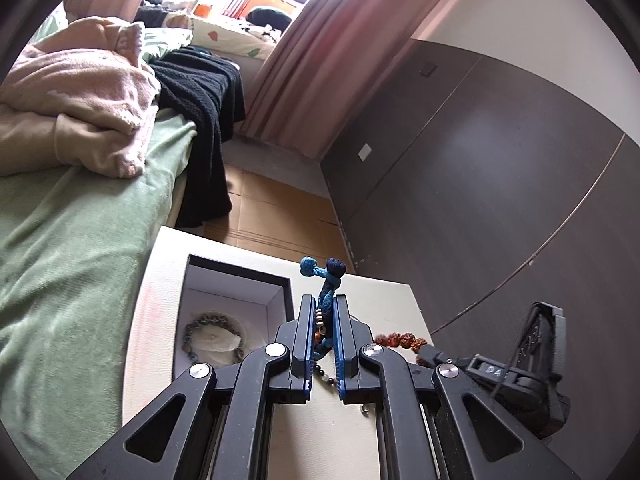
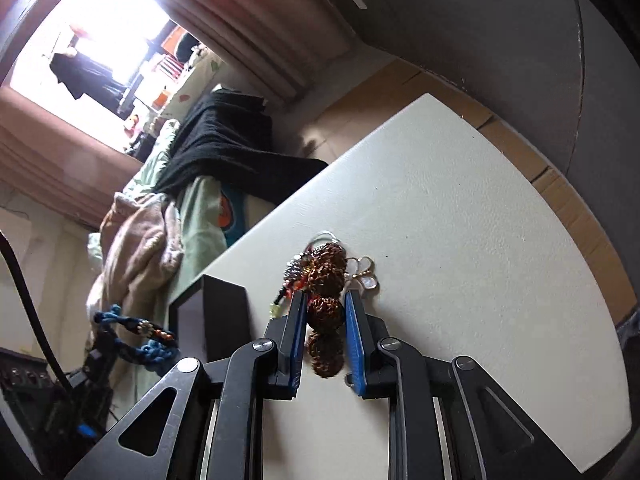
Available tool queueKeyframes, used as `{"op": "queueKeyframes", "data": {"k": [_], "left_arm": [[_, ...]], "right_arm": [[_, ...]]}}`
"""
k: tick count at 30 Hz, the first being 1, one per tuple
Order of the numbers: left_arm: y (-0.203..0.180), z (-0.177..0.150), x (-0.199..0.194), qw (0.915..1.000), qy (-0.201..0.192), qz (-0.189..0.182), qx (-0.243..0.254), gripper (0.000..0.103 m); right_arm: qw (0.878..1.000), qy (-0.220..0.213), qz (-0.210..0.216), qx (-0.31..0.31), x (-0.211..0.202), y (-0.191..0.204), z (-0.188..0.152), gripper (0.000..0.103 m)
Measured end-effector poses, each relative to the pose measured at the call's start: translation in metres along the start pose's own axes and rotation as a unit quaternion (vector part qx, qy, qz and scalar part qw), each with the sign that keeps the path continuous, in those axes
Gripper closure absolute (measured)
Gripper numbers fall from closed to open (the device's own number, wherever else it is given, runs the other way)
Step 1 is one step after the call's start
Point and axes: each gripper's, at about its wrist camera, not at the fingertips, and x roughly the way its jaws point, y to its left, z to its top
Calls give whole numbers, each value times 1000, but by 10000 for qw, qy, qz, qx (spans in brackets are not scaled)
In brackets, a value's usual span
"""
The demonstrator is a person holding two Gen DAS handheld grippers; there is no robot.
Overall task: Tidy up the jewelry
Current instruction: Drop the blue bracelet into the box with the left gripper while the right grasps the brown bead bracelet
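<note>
Left claw (image 1: 323, 322) pinches a blue braided cord bracelet (image 1: 327, 294) between its blue-lined fingers — long axis runs along the fingers, pointing forward and up, two knotted ends (image 1: 322, 269) splayed past the fingertips, small beads down in the gap. From the right wrist view the same bracelet (image 2: 134, 334) shows lifted off the counter (image 2: 460, 240), lying roughly level, beads at mid-length. Just left of this claw sits an open black jewelry box (image 1: 240, 280) with white lining, on the cream counter (image 1: 392, 300); inside it lies a greenish bead bracelet (image 1: 214, 338) looped around a white pillow. A loose strand of small dark beads (image 1: 324, 376) lies on the counter under the left claw. Right claw (image 2: 326, 308) is closed on a brown seed-bead bracelet (image 2: 326, 300) — large rough rudraksha-type beads in a line between the fingers, axis running forward along them, the far end bunching past the tips with a silver charm and red thread. Beside that end, touching or nearly so, a gold-and-pearly flower piece (image 2: 366, 274) rests on the counter. In the left view the brown beads (image 1: 402, 340) run off toward the right claw (image 1: 432, 354). Bed with green sheet (image 1: 72, 240) lies to the left.
</note>
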Motion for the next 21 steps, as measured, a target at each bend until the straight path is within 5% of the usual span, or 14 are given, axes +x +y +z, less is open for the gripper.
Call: {"op": "queueKeyframes", "data": {"k": [14,18,21], "left_arm": [[22,9,-5,9994,-120,81,-330,91],[34,13,-2,9978,-60,176,-630,42],[38,16,-10,9969,-305,287,-663,34]], "right_arm": [[9901,-315,1334,-290,-12,50,-10,82],[9874,-274,1504,-409,-7,64,-12,82],[9858,-225,1596,-467,-1,72,-14,82]]}}
